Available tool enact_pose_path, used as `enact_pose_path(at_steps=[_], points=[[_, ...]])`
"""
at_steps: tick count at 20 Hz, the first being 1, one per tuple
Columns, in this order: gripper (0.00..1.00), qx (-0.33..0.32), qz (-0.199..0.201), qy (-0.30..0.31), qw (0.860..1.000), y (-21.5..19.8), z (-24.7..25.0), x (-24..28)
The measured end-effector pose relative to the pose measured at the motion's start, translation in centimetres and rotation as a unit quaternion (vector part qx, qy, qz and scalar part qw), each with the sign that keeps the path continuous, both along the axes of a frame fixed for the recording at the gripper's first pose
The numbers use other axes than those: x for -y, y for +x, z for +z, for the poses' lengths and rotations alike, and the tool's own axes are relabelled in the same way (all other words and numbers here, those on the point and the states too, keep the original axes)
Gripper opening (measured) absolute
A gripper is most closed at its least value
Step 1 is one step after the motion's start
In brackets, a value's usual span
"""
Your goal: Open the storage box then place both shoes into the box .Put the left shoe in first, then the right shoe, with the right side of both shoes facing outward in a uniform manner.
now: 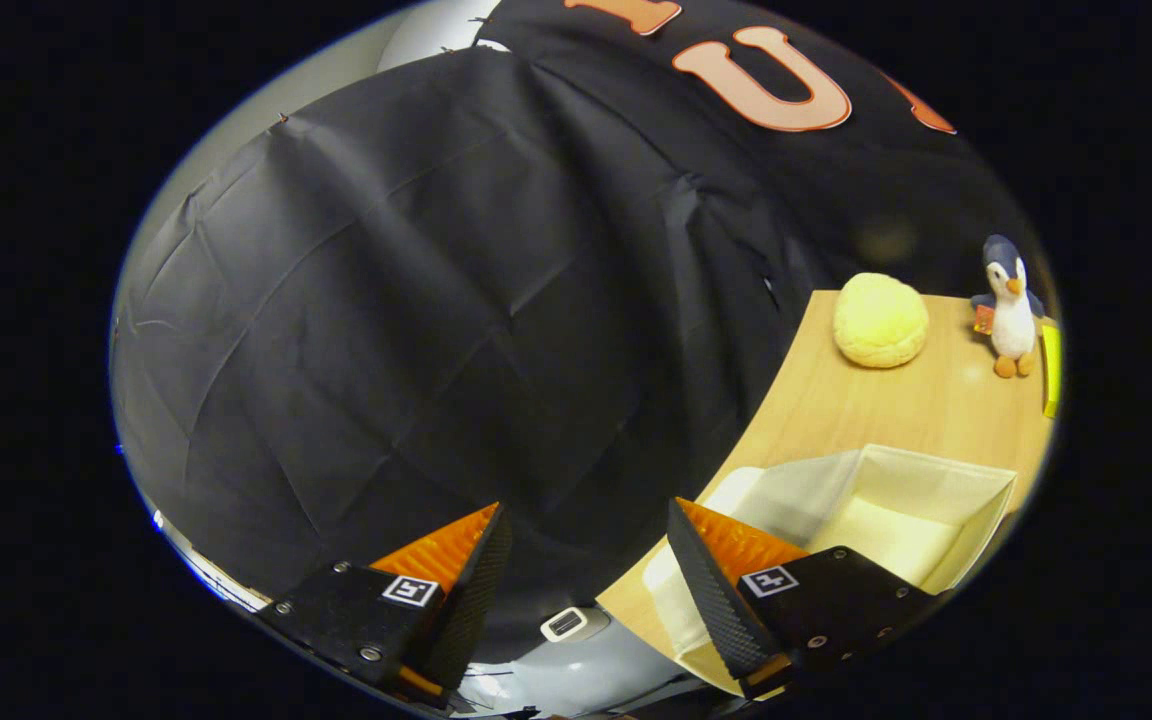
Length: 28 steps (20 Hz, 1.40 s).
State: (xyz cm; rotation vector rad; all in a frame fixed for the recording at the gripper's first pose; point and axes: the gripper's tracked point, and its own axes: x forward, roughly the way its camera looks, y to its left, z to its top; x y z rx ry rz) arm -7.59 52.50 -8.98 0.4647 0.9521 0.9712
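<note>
Mostly, creased black cloth wall stands ahead of the tool, whose fingers are spread wide with nothing between them. Off to the right lies the wooden surface. On it, just beyond the right finger, sits the open cream fabric storage box, its inside bare. Farther back rest a round yellow plush cushion and, beside it, a small toy penguin standing upright.
</note>
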Motion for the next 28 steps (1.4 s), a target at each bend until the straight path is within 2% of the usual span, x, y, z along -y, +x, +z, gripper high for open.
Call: enact_pose_path(at_steps=[2, 4, 11, 16, 21, 28], points=[[0.96, 0.016, -0.026, -0.025, 0.999, 3.0, 0.1, 2.5], [0.96, 0.031, -0.052, -0.053, 0.997, 4.1, -2.4, 5.6], [0.97, 0.058, -0.143, -0.141, 0.978, 4.0, -8.8, 19.2], [0.98, 0.04, -0.181, -0.211, 0.96, 3.1, -14.1, 27.5], [0.98, 0.03, -0.194, -0.251, 0.948, 1.7, -18.5, 33.2], [0.94, 0.008, -0.167, -0.296, 0.94, -0.1, -25.7, 36.7]])
